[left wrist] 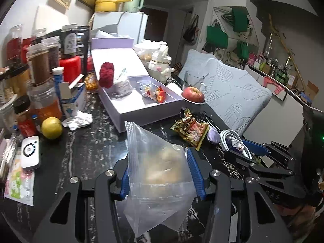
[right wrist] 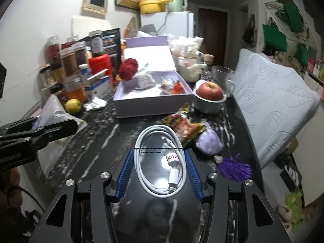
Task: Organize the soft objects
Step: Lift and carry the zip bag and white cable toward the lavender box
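My left gripper (left wrist: 160, 168) is shut on a clear zip bag (left wrist: 156, 162) with something pale and bread-like inside, held above the dark marbled table (left wrist: 91, 151). My right gripper (right wrist: 160, 156) is shut on a coiled white cable (right wrist: 162, 162) bound with a black tie, its two sides pressed between the blue pads. An open lilac box (left wrist: 141, 109) lies ahead with a red yarn ball (left wrist: 106, 77) at its far left corner, a white wrapped bundle and small sweets inside. A lilac soft pouch (right wrist: 209, 139) and a purple pompom (right wrist: 232, 168) lie right of the cable.
Jars, bottles and a red canister (left wrist: 69, 68) crowd the table's left side. A yellow fruit (left wrist: 51, 127), crumpled tissue (left wrist: 78, 119), snack packet (left wrist: 190, 129), apple in a bowl (left wrist: 193, 95) and glass mug (right wrist: 222, 77) lie around the box. A pale blue cushion (left wrist: 232, 93) stands beyond the right edge.
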Action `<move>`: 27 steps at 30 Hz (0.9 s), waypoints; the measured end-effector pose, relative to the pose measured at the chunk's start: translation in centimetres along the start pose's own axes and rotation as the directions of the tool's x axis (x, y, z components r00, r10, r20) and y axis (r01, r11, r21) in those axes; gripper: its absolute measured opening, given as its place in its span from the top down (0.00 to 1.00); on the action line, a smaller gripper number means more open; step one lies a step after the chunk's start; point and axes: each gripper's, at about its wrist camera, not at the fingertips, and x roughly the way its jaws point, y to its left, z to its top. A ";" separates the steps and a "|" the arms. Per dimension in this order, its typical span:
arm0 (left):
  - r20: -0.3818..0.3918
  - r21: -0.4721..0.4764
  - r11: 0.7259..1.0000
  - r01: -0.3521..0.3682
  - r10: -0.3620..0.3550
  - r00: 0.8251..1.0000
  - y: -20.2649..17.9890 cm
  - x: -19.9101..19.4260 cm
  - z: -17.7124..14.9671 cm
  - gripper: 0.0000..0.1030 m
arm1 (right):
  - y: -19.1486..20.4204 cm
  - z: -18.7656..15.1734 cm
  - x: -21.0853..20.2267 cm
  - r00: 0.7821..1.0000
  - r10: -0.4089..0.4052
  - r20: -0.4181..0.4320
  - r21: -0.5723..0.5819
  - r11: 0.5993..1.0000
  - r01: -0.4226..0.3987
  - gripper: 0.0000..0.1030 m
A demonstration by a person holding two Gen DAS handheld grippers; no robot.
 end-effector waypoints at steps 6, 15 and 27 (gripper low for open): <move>0.044 -0.016 0.999 -0.041 0.042 0.998 1.1 -1.2 0.9 0.52 | 1.4 1.2 -0.4 0.998 0.064 0.025 -0.033 0.997 -0.063 0.51; 0.110 -0.009 0.997 -0.071 0.072 0.991 2.5 -1.2 4.5 0.52 | 2.1 4.7 -0.2 0.990 0.118 0.080 -0.085 0.990 -0.111 0.51; 0.196 0.051 0.994 -0.102 0.090 0.976 3.1 0.7 10.9 0.52 | 1.4 10.6 1.9 0.976 0.163 0.147 -0.131 0.981 -0.144 0.51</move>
